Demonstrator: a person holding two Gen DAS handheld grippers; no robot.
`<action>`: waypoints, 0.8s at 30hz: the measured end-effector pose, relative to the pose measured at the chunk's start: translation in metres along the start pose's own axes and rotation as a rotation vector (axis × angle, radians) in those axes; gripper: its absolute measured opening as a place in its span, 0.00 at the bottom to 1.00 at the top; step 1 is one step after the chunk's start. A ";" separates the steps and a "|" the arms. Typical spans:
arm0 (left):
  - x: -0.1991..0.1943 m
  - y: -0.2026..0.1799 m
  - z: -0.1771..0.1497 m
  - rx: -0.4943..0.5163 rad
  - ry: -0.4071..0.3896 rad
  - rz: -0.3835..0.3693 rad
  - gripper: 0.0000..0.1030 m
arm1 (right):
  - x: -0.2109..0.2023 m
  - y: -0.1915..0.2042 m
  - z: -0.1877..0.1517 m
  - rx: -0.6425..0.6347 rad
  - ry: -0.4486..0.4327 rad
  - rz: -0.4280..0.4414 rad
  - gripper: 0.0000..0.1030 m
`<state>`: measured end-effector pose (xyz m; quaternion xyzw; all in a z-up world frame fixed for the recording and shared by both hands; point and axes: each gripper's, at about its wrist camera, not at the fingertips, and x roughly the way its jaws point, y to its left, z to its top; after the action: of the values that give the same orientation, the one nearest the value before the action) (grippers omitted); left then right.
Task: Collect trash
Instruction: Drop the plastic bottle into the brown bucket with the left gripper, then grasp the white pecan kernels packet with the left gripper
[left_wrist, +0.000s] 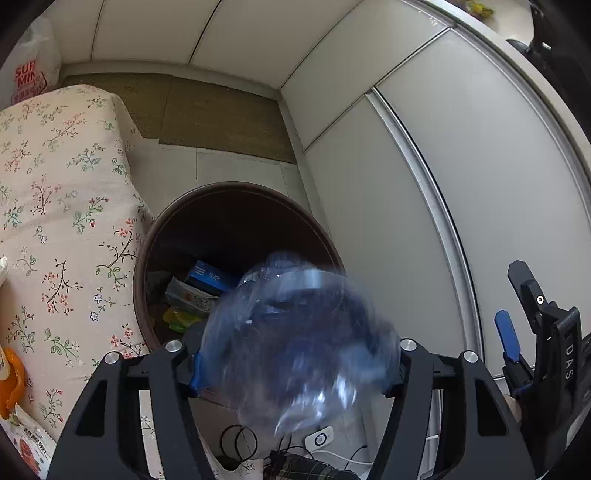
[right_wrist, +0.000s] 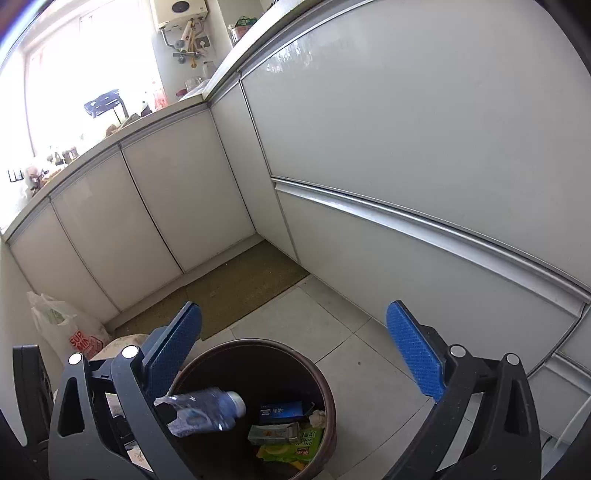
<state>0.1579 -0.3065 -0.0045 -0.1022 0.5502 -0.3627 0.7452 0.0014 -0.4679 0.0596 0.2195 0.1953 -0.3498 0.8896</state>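
– Bottle (left_wrist: 295, 332) sat closest, between the jaws of the left gripper (left_wrist: 294, 371), over the bin (left_wrist: 236, 192). Was it gripped?
– Couldn't tell. It was smeared while everything around it was sharp, so it may not have been pinched at all. The right gripper (right_wrist: 294, 332) stood spread wide, holding nothing.
– How would it handle?
– Light, I judged. It was clear thin plastic, crumpled, springy and slick. It was best taken across the body, where it would give under a squeeze rather than break.
– Any writing?
– None legible on the bottle. A white bag (left_wrist: 29, 79) at the far left read "SUP" over "MIN" in red, and the right gripper's side showed "DAS". A blue box (right_wrist: 280, 410) and a green packet (right_wrist: 291, 448) in the bin bore print too small to read.
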 end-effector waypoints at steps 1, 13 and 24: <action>0.000 -0.002 -0.001 0.005 -0.005 0.006 0.66 | 0.001 0.000 0.000 -0.002 0.004 -0.002 0.93; -0.037 0.033 -0.025 0.088 -0.070 0.276 0.76 | 0.010 0.031 -0.018 -0.122 0.107 0.040 0.93; -0.107 0.134 -0.061 0.022 -0.063 0.423 0.79 | -0.010 0.119 -0.072 -0.413 0.212 0.195 0.93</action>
<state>0.1461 -0.1253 -0.0211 0.0125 0.5317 -0.2009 0.8227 0.0648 -0.3461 0.0351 0.0861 0.3328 -0.1902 0.9196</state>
